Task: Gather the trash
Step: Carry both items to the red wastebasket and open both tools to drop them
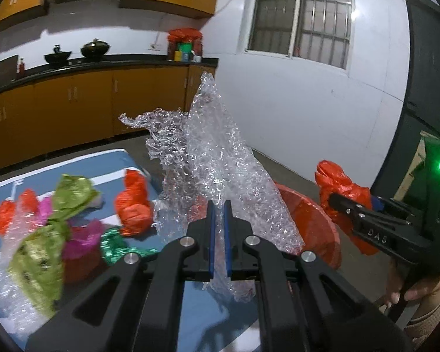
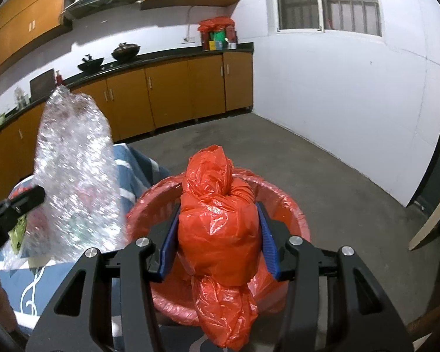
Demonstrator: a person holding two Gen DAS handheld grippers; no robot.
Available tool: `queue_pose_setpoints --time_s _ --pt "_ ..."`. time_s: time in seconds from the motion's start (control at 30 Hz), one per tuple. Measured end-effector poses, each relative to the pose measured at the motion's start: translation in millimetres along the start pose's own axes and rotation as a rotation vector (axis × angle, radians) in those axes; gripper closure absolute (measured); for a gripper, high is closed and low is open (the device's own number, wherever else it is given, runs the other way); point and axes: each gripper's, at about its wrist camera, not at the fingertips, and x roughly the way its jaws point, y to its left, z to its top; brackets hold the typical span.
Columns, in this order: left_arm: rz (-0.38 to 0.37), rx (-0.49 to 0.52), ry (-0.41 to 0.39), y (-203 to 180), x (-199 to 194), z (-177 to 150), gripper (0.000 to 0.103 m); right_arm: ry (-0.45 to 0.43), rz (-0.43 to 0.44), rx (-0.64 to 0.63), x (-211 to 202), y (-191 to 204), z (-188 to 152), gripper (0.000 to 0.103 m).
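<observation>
My left gripper [image 1: 219, 204] is shut on a crumpled sheet of clear bubble wrap [image 1: 214, 158], which stands up in front of it above the table's edge. In the right wrist view the same bubble wrap [image 2: 73, 170] hangs at the left from the left gripper [image 2: 29, 195]. My right gripper [image 2: 218, 205] is shut on a knotted orange plastic bag [image 2: 220, 228], held over a round bin lined with red plastic [image 2: 293, 208]. From the left wrist view the right gripper [image 1: 341, 202] holds that orange bag [image 1: 337, 182] just beyond the red bin [image 1: 308, 214].
A table with a blue patterned cloth [image 1: 108, 161] carries more trash: green foil [image 1: 44, 258], an orange bag [image 1: 133, 205], pink and green scraps. Wooden cabinets [image 2: 167, 94] line the back wall. Grey concrete floor [image 2: 337, 176] spreads behind the bin. A hand [image 1: 410, 293] grips the right handle.
</observation>
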Motion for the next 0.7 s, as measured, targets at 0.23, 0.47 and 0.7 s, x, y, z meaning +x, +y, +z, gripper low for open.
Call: queue_pose_setpoints --time_s 0.23,0.47,0.7 --pt "-0.045 0.001 0.046 -14.9 46.0 -0.5 0.096 0.006 -0.001 0.058 13.2 -5.1 0.6 0.054" --pt "-0.066 0.002 0.088 -15.3 70.2 -9.2 0.096 0.002 0.001 0.083 21.1 -11.8 5.1 0.053" --pt "-0.066 0.012 0.103 -17.1 79.8 -11.5 0.084 -0.023 0.009 0.126 19.4 -20.8 6.1 0.038"
